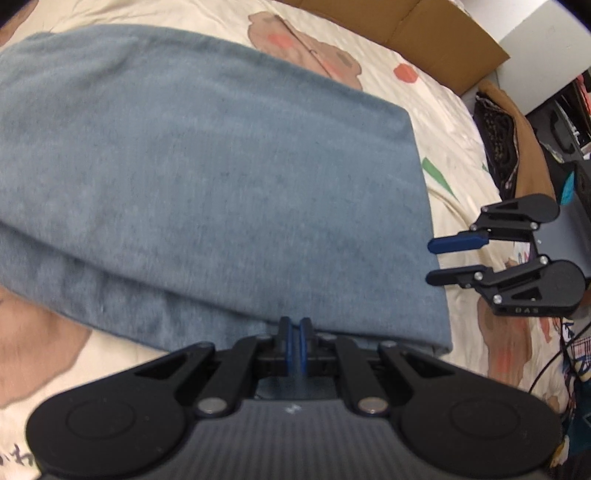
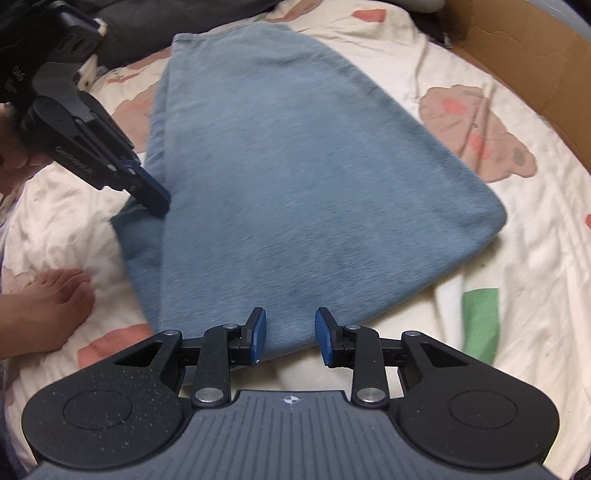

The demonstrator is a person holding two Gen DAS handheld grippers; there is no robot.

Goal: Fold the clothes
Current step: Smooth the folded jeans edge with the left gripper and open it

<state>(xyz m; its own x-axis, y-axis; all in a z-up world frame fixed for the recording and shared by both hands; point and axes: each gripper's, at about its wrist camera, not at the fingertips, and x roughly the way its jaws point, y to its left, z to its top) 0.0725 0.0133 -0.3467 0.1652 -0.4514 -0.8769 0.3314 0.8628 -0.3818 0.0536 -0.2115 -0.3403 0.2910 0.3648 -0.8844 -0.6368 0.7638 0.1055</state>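
Note:
A blue-grey garment (image 1: 207,192) lies folded in layers on a cream patterned bedspread (image 1: 436,110); it also fills the middle of the right wrist view (image 2: 295,184). My left gripper (image 1: 295,343) is shut at the garment's near edge, its blue pads together with fabric at their tips; in the right wrist view it (image 2: 155,199) presses on the garment's left edge. My right gripper (image 2: 290,336) is open, its pads either side of the garment's near edge, holding nothing. In the left wrist view it (image 1: 434,262) hovers open just off the garment's right edge.
A brown cardboard box (image 2: 524,55) borders the bed at the far right. A bare foot (image 2: 48,306) rests on the bedspread at the left. Dark clothing (image 2: 155,29) lies at the far side. Bags and cables (image 1: 498,147) sit beside the bed.

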